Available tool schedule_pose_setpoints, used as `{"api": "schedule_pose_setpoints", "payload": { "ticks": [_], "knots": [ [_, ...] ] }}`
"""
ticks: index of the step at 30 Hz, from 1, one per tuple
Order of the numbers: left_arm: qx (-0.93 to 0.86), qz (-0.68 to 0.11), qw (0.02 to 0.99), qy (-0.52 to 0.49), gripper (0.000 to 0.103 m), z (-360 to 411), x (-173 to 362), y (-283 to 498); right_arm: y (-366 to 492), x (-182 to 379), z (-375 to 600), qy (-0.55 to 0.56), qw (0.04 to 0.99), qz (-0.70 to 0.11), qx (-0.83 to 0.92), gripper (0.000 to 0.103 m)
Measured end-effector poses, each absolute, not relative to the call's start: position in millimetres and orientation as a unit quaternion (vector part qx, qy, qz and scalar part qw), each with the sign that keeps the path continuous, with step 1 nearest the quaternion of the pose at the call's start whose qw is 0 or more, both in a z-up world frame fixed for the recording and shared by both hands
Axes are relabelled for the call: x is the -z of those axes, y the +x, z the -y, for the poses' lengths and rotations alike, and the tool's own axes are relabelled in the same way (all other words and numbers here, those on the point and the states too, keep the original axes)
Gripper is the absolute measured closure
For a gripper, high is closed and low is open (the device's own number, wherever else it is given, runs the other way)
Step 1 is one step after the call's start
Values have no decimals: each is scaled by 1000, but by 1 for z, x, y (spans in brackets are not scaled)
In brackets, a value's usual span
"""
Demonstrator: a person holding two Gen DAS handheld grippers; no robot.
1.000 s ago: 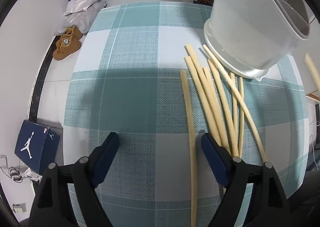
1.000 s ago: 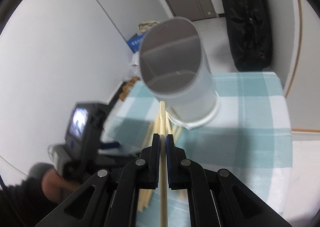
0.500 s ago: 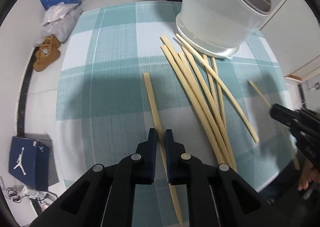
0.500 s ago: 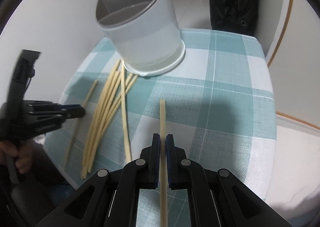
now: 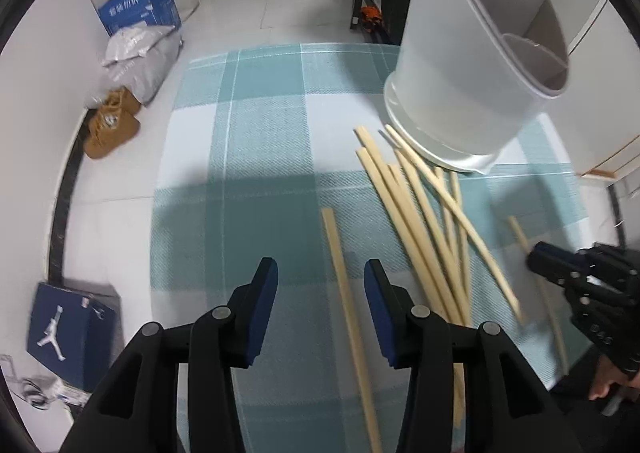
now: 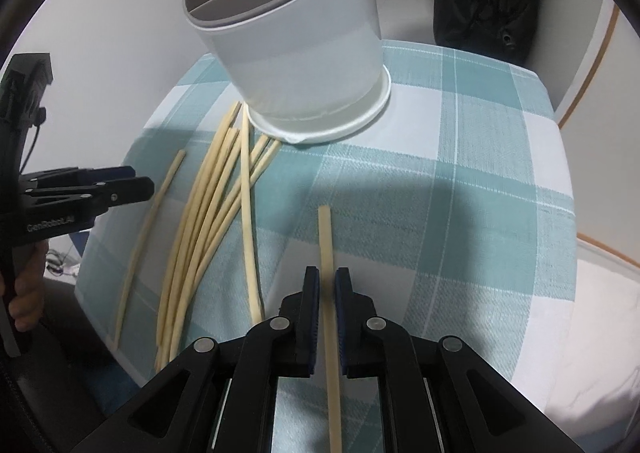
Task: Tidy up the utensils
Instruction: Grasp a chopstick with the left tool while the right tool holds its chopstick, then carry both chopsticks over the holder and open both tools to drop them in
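Right wrist view: a single pale wooden chopstick [image 6: 327,253], straight and square-edged, runs forward between the fingers of the right gripper [image 6: 327,281]. The blue-padded jaws stand nearly closed with the stick between them; narrow slivers of gap show on both sides, so firm contact cannot be confirmed. Its far tip lies over the cloth, well short of the holder.

Left of it, a loose fan of similar chopsticks [image 6: 212,213] lies flat on the table, tips converging toward the base of the utensil holder [image 6: 296,53]. The holder is a white, smooth-walled plastic cylinder with a flared foot ring, a grey inner rim and internal dividers forming compartments. One more chopstick [image 6: 148,225] lies apart at the left margin of the fan.

The table carries a woven tablecloth [image 6: 460,173] in a teal-and-white check with a coarse textile grain.

Left wrist view: the left gripper [image 5: 320,273] is spread wide and holds nothing; its black fingers carry blue pads. That separate chopstick [image 5: 344,285] lies on the cloth between the two fingers, nearer the right-hand one. The fan [image 5: 420,221] lies to the right, the holder [image 5: 472,65] beyond it, upright on the cloth [image 5: 260,153].
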State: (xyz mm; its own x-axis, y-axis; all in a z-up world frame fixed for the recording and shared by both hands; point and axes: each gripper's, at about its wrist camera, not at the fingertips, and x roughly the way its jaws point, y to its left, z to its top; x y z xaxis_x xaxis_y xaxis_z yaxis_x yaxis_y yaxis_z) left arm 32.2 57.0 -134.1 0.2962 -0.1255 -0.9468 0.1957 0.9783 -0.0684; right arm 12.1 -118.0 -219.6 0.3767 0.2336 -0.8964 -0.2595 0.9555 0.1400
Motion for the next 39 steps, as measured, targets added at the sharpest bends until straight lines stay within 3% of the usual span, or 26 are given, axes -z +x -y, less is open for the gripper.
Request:
{"api": "schedule_pose_setpoints", "payload": {
  "ticks": [5,11,13,14,18,19,28,39],
  "knots": [
    [93,-604,791,17,64,-67,143,39,25,220,102,-32,834,-532,-142,84],
    [95,-614,784,16,64,-64,139,42,37,218,87,-61,839,-526,-127,83],
    [95,-612,784,22,64,-59,139,41,39,218,84,-64,839,-525,-124,89],
    [94,-612,785,28,65,-58,139,41,39,218,84,-63,840,-525,-124,97],
    [95,-607,788,31,98,-56,138,43,38,214,88,-43,842,-522,-130,97],
    [97,-607,789,18,99,-58,138,47,37,211,90,-35,845,-518,-131,97],
    [98,-580,807,-50,101,-70,130,48,17,170,118,31,879,-452,-147,97],
    [122,-421,892,-108,101,-81,42,-3,-18,106,137,82,927,-323,-169,97]
  ]
}}
